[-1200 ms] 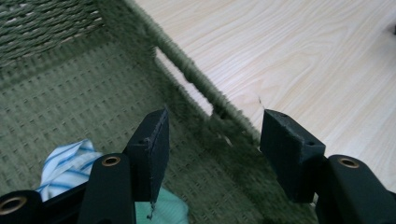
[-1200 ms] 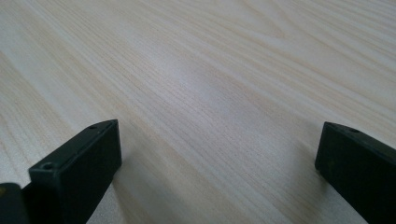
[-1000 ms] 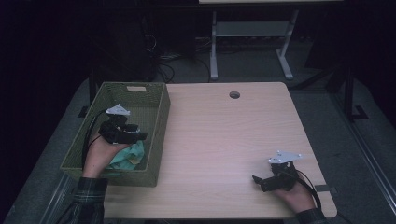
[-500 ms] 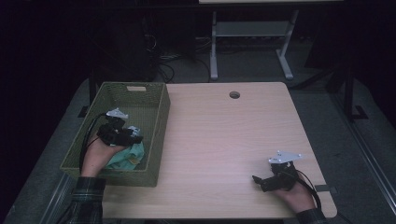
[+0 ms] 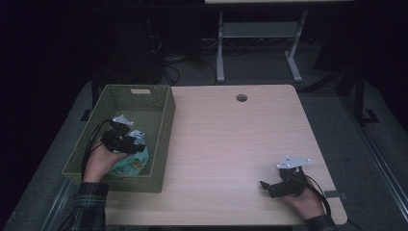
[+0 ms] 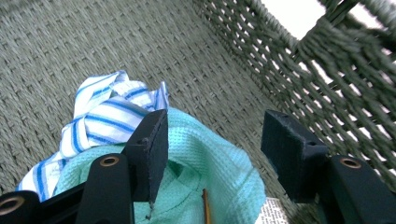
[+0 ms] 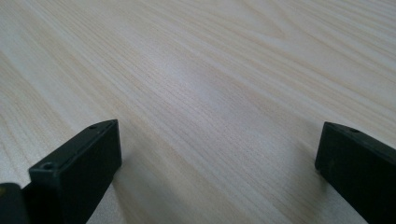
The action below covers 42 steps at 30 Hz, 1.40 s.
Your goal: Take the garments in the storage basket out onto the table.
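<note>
The high view looks forward and down from above the near side of the table, taking in its whole top, with the woven basket at left of frame and dark floor beyond. The left gripper view sits very close inside that basket, facing along its own jaws onto a teal cloth and a striped cloth; both cloths also show small at lower left of the high view. The right gripper view skims low over the table, near the high view's lower right.
</note>
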Motion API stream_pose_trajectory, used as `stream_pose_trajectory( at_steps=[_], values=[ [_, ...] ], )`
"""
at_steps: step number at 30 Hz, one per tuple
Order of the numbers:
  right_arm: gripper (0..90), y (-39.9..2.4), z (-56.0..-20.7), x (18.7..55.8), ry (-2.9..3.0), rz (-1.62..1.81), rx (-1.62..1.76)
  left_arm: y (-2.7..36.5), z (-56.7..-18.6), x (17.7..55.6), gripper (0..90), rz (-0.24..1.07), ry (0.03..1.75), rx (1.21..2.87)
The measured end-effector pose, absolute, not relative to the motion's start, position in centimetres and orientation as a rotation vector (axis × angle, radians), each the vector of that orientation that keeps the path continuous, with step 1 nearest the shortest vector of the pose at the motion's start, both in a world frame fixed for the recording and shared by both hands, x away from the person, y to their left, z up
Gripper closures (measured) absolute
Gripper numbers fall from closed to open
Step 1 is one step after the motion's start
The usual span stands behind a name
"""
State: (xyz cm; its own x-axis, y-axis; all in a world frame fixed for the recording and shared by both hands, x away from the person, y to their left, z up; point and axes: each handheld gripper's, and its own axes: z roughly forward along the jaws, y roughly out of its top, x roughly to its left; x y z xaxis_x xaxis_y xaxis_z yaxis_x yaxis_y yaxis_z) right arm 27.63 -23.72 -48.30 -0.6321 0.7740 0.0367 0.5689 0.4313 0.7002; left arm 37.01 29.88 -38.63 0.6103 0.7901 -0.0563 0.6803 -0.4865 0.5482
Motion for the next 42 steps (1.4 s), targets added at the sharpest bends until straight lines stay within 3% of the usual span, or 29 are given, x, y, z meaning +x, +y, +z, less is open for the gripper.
stream_pose_trajectory(
  at_steps=[13,21,25,30,31,35,42],
  values=[
    [0.0,-23.7,-48.3,27.6,2.398,1.005,1.16,29.9,-39.9,37.3,37.7,0.23,1.17,2.374],
    [0.0,-23.7,-48.3,27.6,2.397,1.005,1.16,30.1,-40.6,37.6,41.8,0.182,1.21,2.396],
    [0.0,-23.7,-48.3,27.6,2.397,1.004,1.162,30.0,-40.8,37.6,49.2,0.177,1.235,2.4],
    [0.0,-23.7,-48.3,27.6,2.398,1.005,1.166,29.9,-40.8,37.6,68.2,0.154,1.231,2.431],
    [0.0,-23.7,-48.3,27.6,2.398,1.005,1.166,29.8,-40.8,37.6,75.7,0.153,1.231,2.431],
    [0.0,-23.7,-48.3,27.6,2.398,1.005,1.166,29.8,-40.7,37.6,82.9,0.149,1.231,2.431],
    [0.0,-23.7,-48.3,27.6,2.399,1.005,1.166,30.1,-39.9,37.5,86.1,0.182,1.219,2.383]
  ],
)
